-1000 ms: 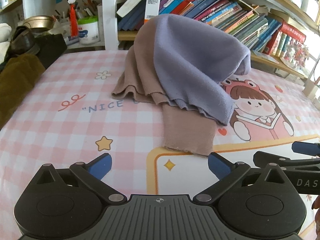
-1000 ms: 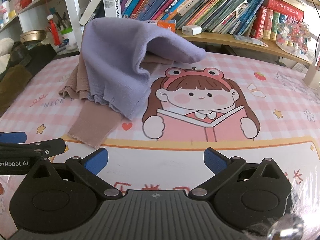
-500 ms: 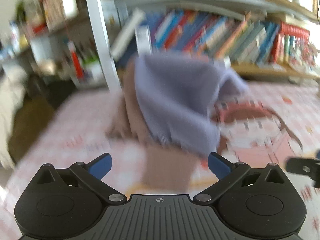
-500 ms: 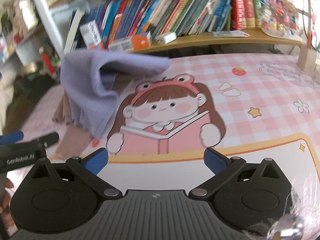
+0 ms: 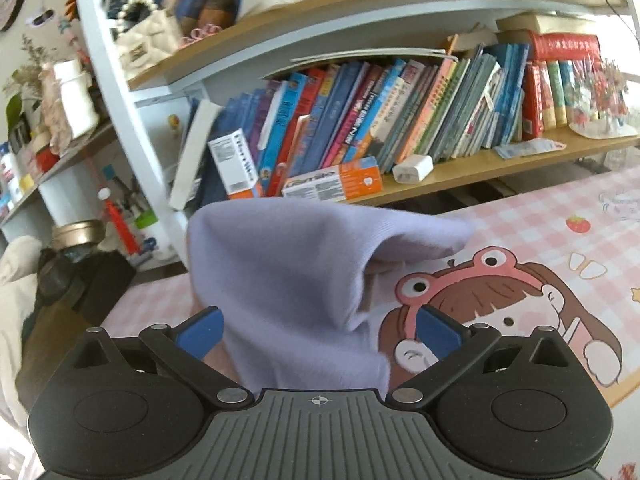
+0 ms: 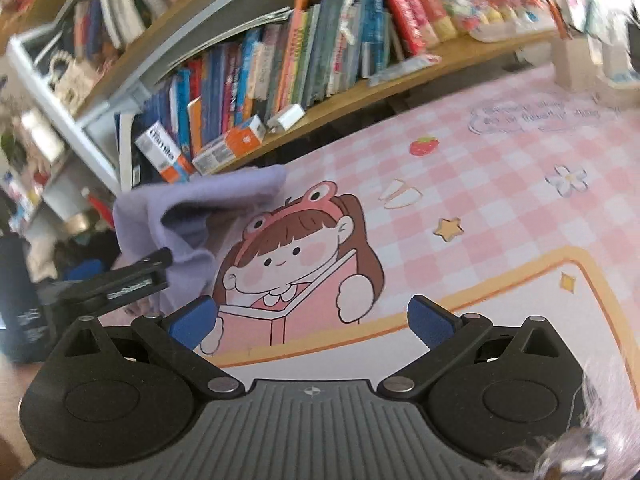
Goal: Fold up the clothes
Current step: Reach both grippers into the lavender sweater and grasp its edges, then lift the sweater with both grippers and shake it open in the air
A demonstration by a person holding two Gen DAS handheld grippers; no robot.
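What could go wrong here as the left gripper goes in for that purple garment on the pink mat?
1. The left gripper is open with the heaped purple garment between its fingers; closing here may pinch a thick bunch rather than one edge, giving a messy fold.
2. The garment's far tip lies close to the boxes on the low shelf; a lift or swing could brush them off.
3. The right gripper is open over bare mat, so nothing anchors the cloth.

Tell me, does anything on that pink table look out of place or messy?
Yes: the lilac garment sits in a crumpled, humped heap on the pink checked tablecloth, not flat or folded. On the shelf behind it, an orange-and-white box lies flat before the leaning books. Both hand-held grippers are open and empty.
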